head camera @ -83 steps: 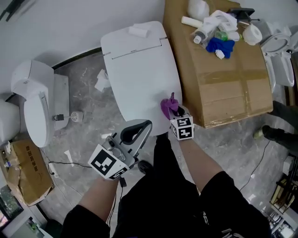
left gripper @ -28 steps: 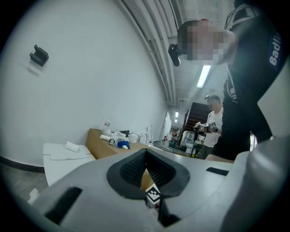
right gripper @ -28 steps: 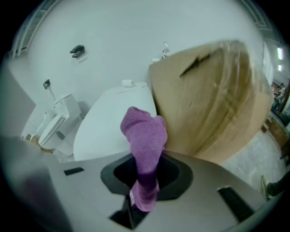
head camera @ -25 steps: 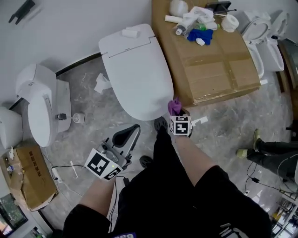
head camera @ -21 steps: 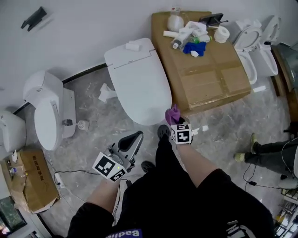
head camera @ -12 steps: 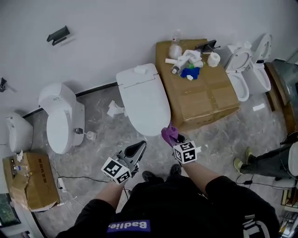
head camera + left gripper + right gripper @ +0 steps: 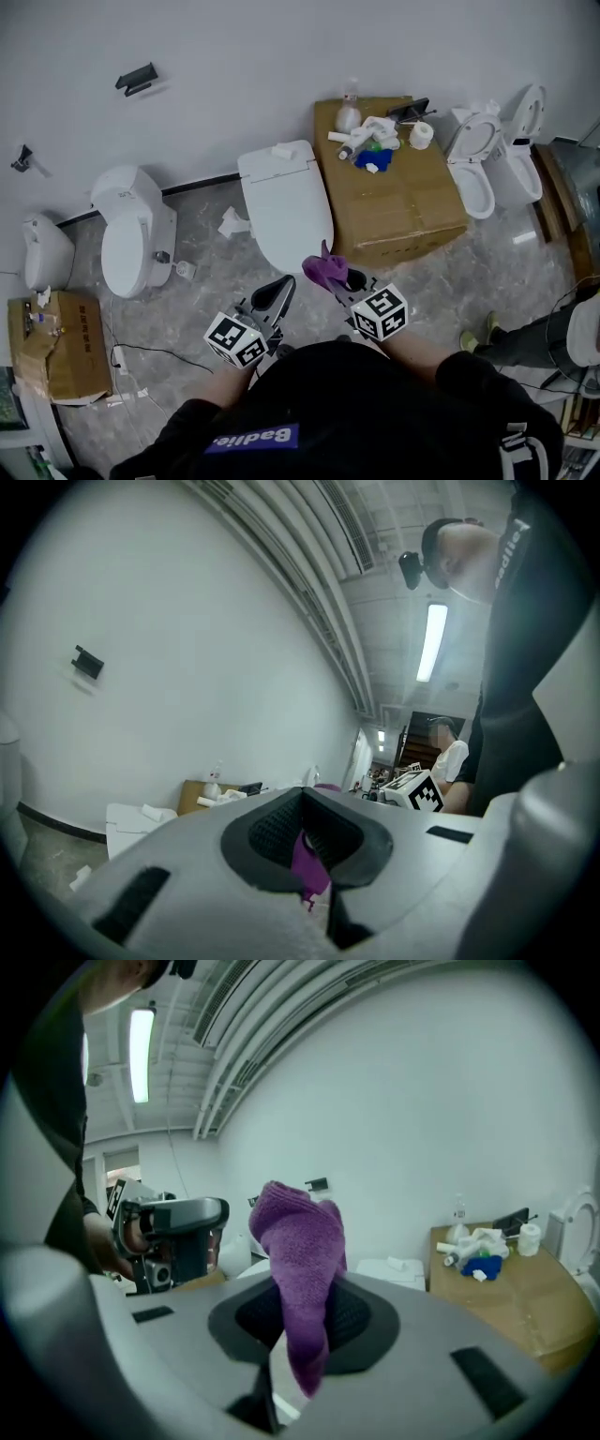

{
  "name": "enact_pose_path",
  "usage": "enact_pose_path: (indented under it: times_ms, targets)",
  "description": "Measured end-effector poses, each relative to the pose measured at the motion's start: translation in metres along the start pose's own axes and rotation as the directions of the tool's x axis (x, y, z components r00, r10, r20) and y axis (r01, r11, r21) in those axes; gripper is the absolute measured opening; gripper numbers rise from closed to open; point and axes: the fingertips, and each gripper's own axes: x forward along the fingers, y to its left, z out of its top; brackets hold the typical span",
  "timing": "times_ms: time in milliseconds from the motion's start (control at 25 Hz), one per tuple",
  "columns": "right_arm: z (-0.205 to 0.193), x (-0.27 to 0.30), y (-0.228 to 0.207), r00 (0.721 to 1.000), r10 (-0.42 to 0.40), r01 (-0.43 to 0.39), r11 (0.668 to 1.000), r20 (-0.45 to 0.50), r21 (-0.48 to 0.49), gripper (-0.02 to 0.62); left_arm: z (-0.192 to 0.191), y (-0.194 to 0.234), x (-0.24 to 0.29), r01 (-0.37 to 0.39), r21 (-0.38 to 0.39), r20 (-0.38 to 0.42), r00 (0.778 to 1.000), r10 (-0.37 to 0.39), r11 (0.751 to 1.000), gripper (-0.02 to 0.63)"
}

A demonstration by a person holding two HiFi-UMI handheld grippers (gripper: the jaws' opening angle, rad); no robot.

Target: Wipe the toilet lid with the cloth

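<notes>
The white toilet with its lid (image 7: 286,202) down stands against the wall; the lid (image 7: 398,1268) also shows in the right gripper view. My right gripper (image 7: 339,277) is shut on the purple cloth (image 7: 322,268), held up in the air in front of the lid's front edge, apart from it. The cloth (image 7: 302,1269) stands up out of the right gripper (image 7: 305,1324) and hangs down in front. My left gripper (image 7: 279,287) is shut beside it to the left, holding nothing in the head view. A bit of purple (image 7: 307,862) shows in the slit of the left gripper (image 7: 305,832).
A cardboard box (image 7: 403,202) right of the toilet carries bottles, rags and a paper roll. Two more toilets (image 7: 131,234) stand at the left, two (image 7: 473,164) at the right. A small box (image 7: 47,347) and a cable (image 7: 141,352) lie on the floor. A person's leg (image 7: 506,337) is at the right.
Both grippers have risen away from the toilet, the right more, and the view has pulled back. The cloth, earlier at the lid's front rim, is off it and higher.
</notes>
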Motion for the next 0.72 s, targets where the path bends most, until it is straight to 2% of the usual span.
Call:
enact_pose_path:
  times_ms: [200,320,720]
  targets:
    - [0.027,-0.027,0.026,0.995,0.065,-0.066,0.998,0.076,0.005,0.075,0.021,-0.029,-0.002,-0.016,0.03,0.018,1.0,0.016,0.999,0.017]
    - [0.037,-0.034,0.037,0.99,0.093,-0.091,0.996,0.102,-0.025,0.075,0.03,-0.04,-0.003,-0.026,0.048,0.035,0.999,0.024,0.999,0.017]
    - [0.04,-0.049,0.067,0.978,0.15,-0.132,0.983,0.142,-0.13,0.075,0.015,-0.059,-0.018,-0.002,0.081,0.009,1.0,0.001,0.997,0.017]
